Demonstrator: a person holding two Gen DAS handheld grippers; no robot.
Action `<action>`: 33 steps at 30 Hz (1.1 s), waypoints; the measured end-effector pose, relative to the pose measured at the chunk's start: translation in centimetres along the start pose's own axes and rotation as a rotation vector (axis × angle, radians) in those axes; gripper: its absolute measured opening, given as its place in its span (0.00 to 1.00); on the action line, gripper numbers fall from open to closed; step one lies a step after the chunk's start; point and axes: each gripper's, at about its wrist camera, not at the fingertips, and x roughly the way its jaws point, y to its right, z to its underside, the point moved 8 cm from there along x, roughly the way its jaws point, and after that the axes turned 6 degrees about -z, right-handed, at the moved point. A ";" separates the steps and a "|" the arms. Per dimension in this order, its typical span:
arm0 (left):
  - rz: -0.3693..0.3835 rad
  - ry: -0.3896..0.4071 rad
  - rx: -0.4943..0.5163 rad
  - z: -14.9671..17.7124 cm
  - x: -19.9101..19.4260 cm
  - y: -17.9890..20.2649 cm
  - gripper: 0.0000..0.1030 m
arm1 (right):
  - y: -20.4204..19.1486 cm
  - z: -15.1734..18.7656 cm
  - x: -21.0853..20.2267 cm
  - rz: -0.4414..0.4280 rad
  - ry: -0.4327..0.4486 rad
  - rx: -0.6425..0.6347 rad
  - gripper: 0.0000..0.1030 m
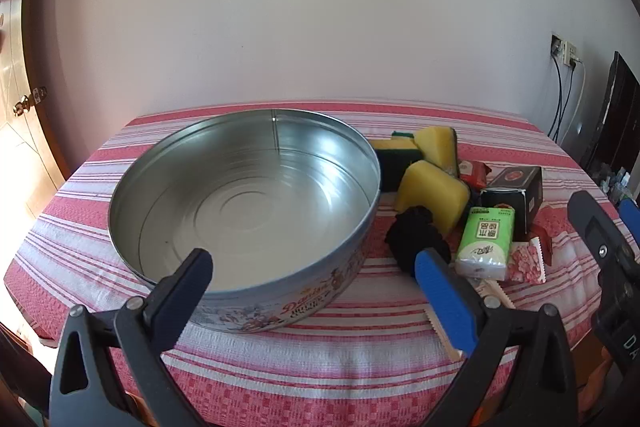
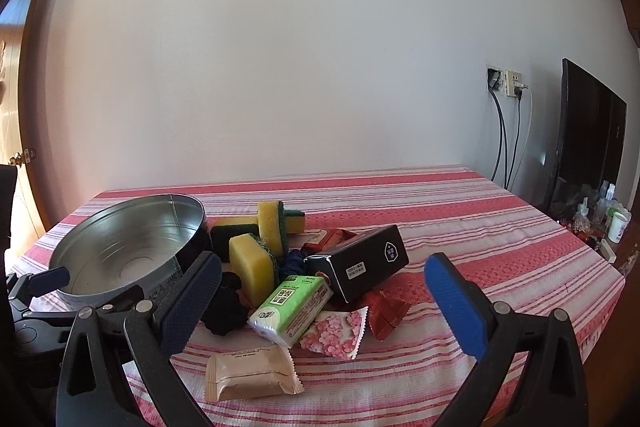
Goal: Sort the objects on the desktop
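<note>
A round metal cookie tin (image 1: 244, 203) (image 2: 128, 243) stands with nothing in it on the left of the red striped tablecloth. To its right lies a pile: yellow and green sponges (image 1: 434, 195) (image 2: 256, 263), a black scrunchie (image 1: 416, 235) (image 2: 226, 303), a green tissue pack (image 1: 486, 243) (image 2: 292, 307), a black box (image 1: 518, 191) (image 2: 360, 263), red and pink snack packets (image 2: 336, 331) and a beige sachet (image 2: 252, 373). My left gripper (image 1: 316, 259) is open over the tin's near rim. My right gripper (image 2: 324, 267) is open, short of the pile, holding nothing.
The tablecloth (image 2: 460, 219) runs bare to the right and behind the pile. A wall with a socket and cables (image 2: 508, 83) is behind. A dark screen (image 2: 588, 135) and small bottles (image 2: 604, 211) stand off the table at right. A door (image 1: 24, 99) is at left.
</note>
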 end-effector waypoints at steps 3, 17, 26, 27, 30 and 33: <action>0.027 -0.012 -0.011 0.1 0.2 0.3 1.00 | 0.1 -0.1 -0.2 -0.011 0.015 0.009 1.00; 0.063 0.120 0.230 0.2 -2.9 7.0 1.00 | 4.5 -0.1 -0.7 0.026 0.004 0.081 1.00; 0.145 -0.084 0.266 3.0 -0.8 10.4 0.99 | 7.7 -0.2 -1.5 0.109 0.005 0.086 1.00; 0.151 -0.090 0.263 3.1 -0.7 10.5 0.99 | 8.0 -0.2 -1.5 0.115 0.006 0.087 1.00; 0.160 -0.105 0.260 3.4 -0.6 10.8 0.99 | 8.6 -0.1 -1.6 0.126 0.009 0.089 1.00; 0.175 -0.134 0.265 3.8 0.0 11.4 0.99 | 9.0 0.0 -1.6 0.129 0.006 0.094 1.00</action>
